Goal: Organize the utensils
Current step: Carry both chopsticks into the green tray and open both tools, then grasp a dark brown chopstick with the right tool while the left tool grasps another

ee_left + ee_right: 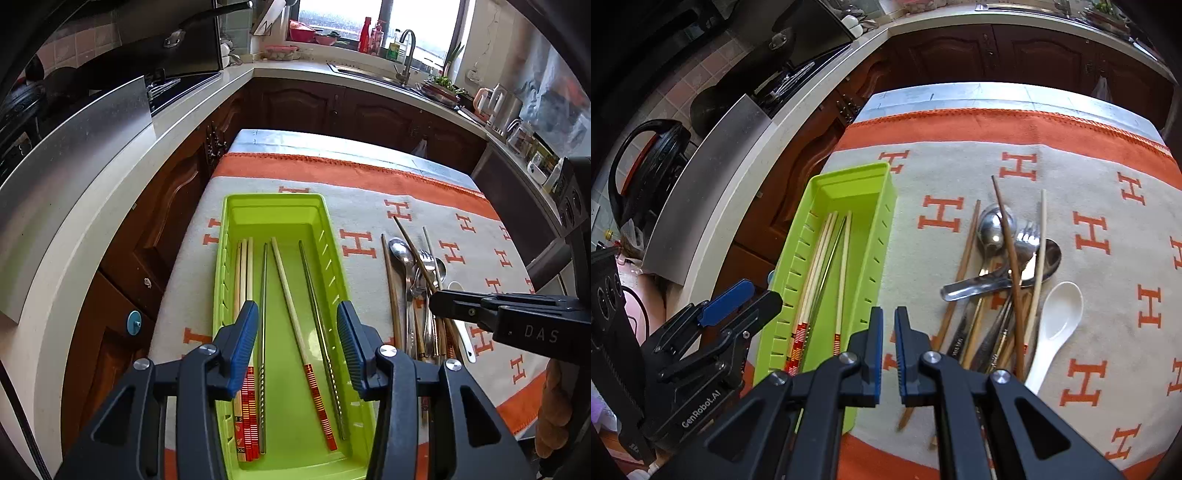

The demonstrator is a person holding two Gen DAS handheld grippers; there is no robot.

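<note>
Your left gripper [297,325] hangs over the near half of the green tray [325,206], fingers apart and empty; the bamboo chopsticks [291,306] and steel chopsticks [263,295] already lie loose on the tray floor. Your right gripper [888,350] sits just right of the tray's near end, fingers together and holding nothing. The unsorted pile [1004,280], holding spoons, a fork, brown chopsticks and a white ladle spoon [1060,317], lies on the worktop cloth [1108,177] well to the right of the tray. Risks, as judged: the pile is crossed and overlapping, so a closing pinch may catch two pieces or drag neighbours; thin rounded chopsticks may roll from the fingers; a low approach may snag the cloth.
</note>
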